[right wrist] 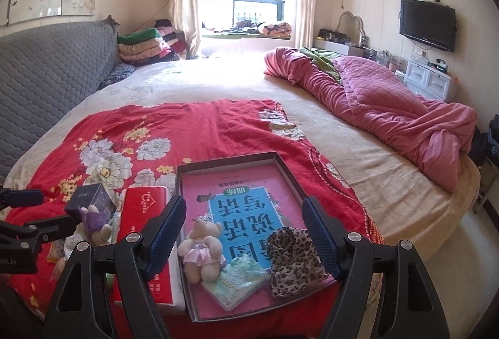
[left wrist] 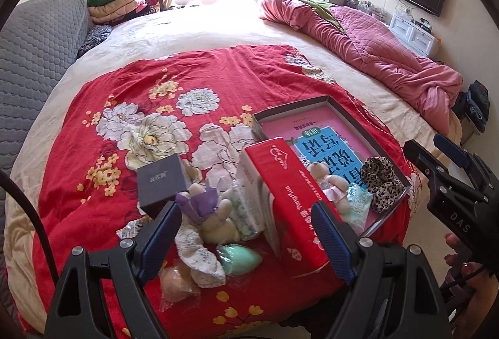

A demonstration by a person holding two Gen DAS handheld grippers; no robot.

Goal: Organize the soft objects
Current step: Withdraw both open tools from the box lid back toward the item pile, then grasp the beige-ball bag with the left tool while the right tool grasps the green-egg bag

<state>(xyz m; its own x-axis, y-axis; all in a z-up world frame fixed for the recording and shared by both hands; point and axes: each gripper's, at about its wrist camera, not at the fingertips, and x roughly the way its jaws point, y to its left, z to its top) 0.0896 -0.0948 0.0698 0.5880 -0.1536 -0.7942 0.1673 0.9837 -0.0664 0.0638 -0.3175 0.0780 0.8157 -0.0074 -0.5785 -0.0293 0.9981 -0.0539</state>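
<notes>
A shallow box (right wrist: 232,158) with a pink and blue book as its floor lies on the red floral cloth (right wrist: 193,126). In it lie a small bear in a pink dress (right wrist: 202,248), a tissue pack (right wrist: 240,279) and a leopard scrunchie (right wrist: 294,254). My right gripper (right wrist: 244,236) is open above these, holding nothing. My left gripper (left wrist: 246,242) is open over a heap left of the box (left wrist: 330,103): a bear with a purple bow (left wrist: 212,214), a floral scrunchie (left wrist: 199,257), a green sponge (left wrist: 240,257) and a peach sponge (left wrist: 177,281).
A red tissue box (left wrist: 296,208) stands between the heap and the shallow box. A small dark box (left wrist: 163,179) lies left of the heap. A pink quilt (right wrist: 389,108) is bunched at the bed's right. A grey headboard (right wrist: 50,70) runs along the left.
</notes>
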